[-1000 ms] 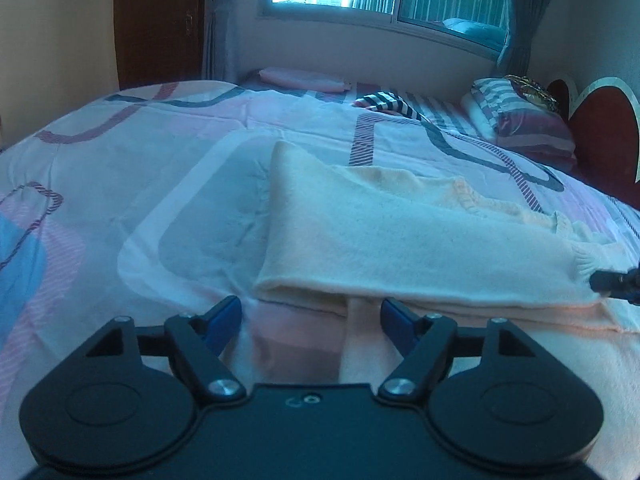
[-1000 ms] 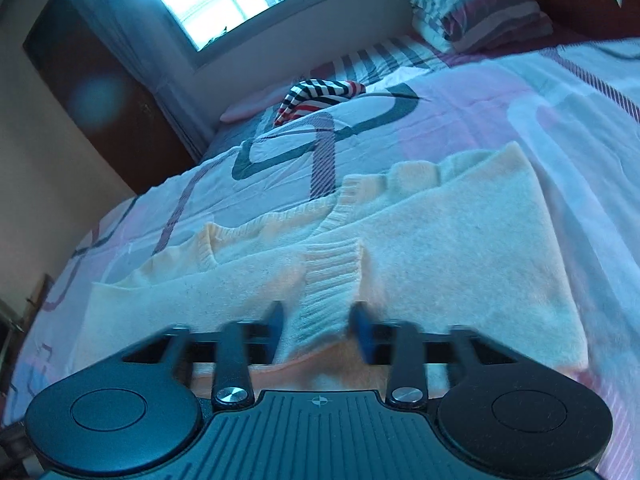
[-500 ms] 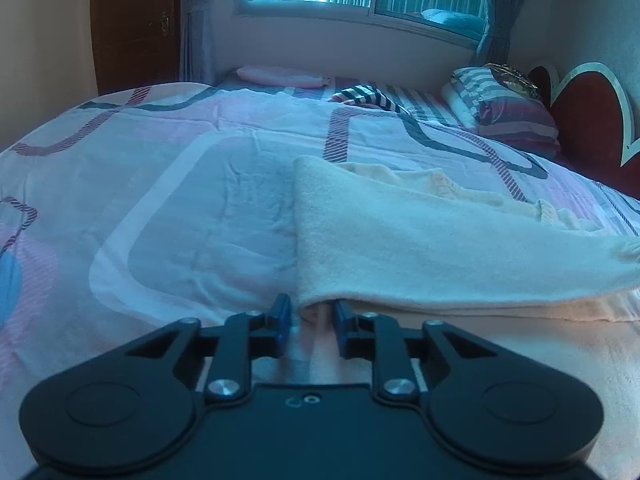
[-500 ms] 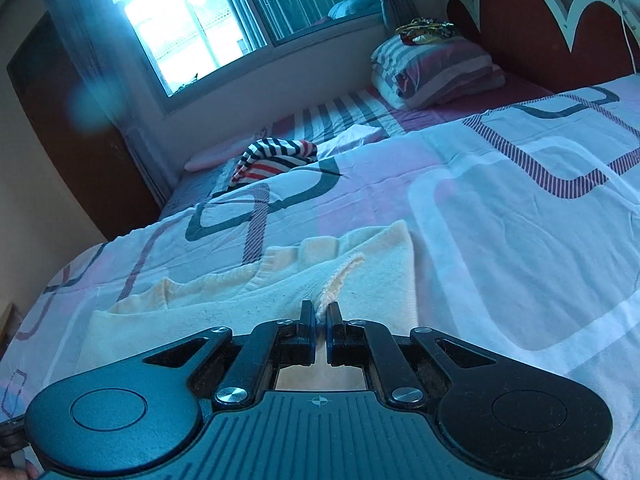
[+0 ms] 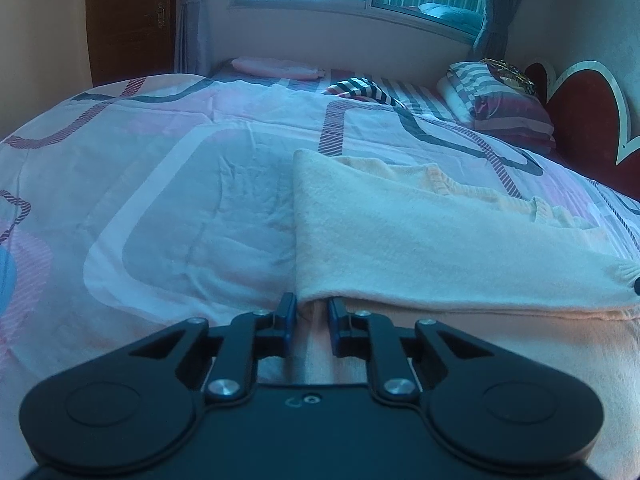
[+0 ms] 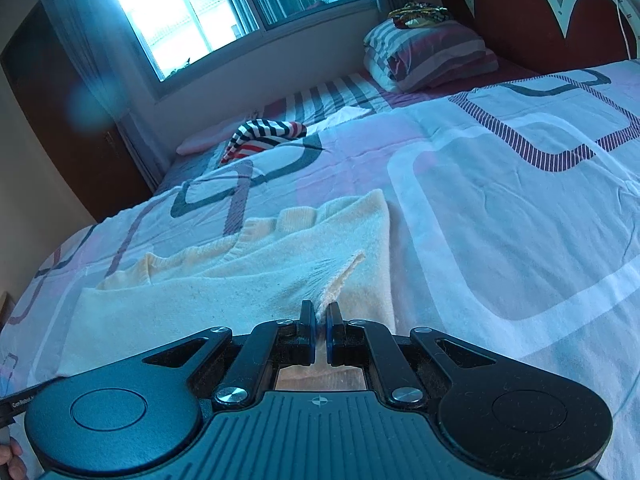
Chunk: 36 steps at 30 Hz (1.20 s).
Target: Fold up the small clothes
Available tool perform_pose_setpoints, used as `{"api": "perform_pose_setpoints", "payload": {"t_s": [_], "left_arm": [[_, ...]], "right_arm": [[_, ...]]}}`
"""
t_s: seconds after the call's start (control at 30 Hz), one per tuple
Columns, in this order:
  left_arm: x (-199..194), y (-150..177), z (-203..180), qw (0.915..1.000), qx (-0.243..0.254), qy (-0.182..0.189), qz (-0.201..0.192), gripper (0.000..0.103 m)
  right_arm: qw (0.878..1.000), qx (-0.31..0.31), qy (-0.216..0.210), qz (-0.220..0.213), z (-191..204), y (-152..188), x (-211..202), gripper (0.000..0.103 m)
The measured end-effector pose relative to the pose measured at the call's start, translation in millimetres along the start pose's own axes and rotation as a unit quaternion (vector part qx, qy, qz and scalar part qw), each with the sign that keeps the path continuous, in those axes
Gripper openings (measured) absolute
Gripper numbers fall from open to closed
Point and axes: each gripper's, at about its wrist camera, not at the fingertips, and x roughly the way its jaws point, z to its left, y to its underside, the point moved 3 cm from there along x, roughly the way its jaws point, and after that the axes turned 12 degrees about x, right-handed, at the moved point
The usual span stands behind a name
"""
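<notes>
A cream knitted sweater (image 5: 420,240) lies on the patterned bedspread (image 5: 180,208), with one layer folded over the rest. My left gripper (image 5: 312,308) is shut on the sweater's near left edge, fabric pinched between its blue pads. In the right wrist view the same sweater (image 6: 224,276) spreads ahead and to the left. My right gripper (image 6: 319,314) is shut on the ribbed cuff of the sleeve (image 6: 340,280), which rises from the jaws. The right gripper's tip shows at the right edge of the left wrist view (image 5: 637,286).
A striped garment (image 6: 260,138) lies far back on the bed, with a striped pillow (image 6: 432,56) near the red headboard (image 6: 520,12). A pink folded item (image 5: 276,67) sits below the window. Bedspread (image 6: 520,220) stretches to the right of the sweater.
Both grippers went from open to shut on the sweater: the left on its near edge, the right on the sleeve cuff. The right has lifted the cuff.
</notes>
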Motion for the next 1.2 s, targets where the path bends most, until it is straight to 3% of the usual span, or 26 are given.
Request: {"api": "perform_pose_setpoints", "payload": {"t_s": [0.1, 0.17, 0.23, 0.3, 0.4, 0.5, 0.57, 0.7, 0.8, 0.97, 1.07, 1.2], "left_arm": [[1, -1, 0, 0.9999, 0.009, 0.008, 0.007, 0.018], [-2, 0, 2, 0.9997, 0.019, 0.010, 0.009, 0.040], [-17, 1, 6, 0.9994, 0.029, -0.013, -0.014, 0.059], [-33, -3, 4, 0.9978, 0.035, -0.011, -0.056, 0.058], [-29, -18, -17, 0.9962, 0.047, 0.016, -0.072, 0.057], [-6, -23, -39, 0.9965, 0.050, 0.039, -0.055, 0.058], [13, -15, -41, 0.9980, 0.045, 0.038, -0.023, 0.058], [12, -13, -35, 0.9971, 0.051, 0.048, -0.030, 0.058], [15, -26, -32, 0.9969, 0.047, 0.053, -0.033, 0.060], [42, -62, -28, 0.9957, 0.062, 0.052, -0.044, 0.059], [79, -78, -17, 0.9968, 0.060, 0.052, -0.011, 0.059], [92, -89, -1, 0.9971, 0.049, 0.056, -0.015, 0.059]], "right_arm": [[1.000, -0.001, 0.014, 0.011, -6, 3, 8, 0.004], [1.000, 0.007, 0.025, 0.011, -11, 2, 7, 0.004], [0.998, 0.003, 0.047, -0.028, -12, 0, -9, 0.016], [0.998, -0.006, 0.033, -0.057, -6, -4, -22, 0.017], [0.998, -0.033, 0.010, -0.044, 17, -2, -12, 0.017], [0.998, -0.066, 0.003, -0.012, 35, 8, 9, 0.017], [0.995, -0.084, 0.059, 0.013, 28, 17, 26, 0.017], [0.995, -0.063, 0.078, 0.003, 10, 10, 20, 0.012], [0.996, -0.061, 0.058, -0.015, 13, 5, 23, 0.012], [0.994, -0.082, 0.071, -0.013, 14, -6, 46, 0.012], [0.992, -0.100, 0.071, -0.012, 12, -5, 48, 0.012], [0.993, -0.094, 0.071, -0.018, 12, -8, 44, 0.012]]}}
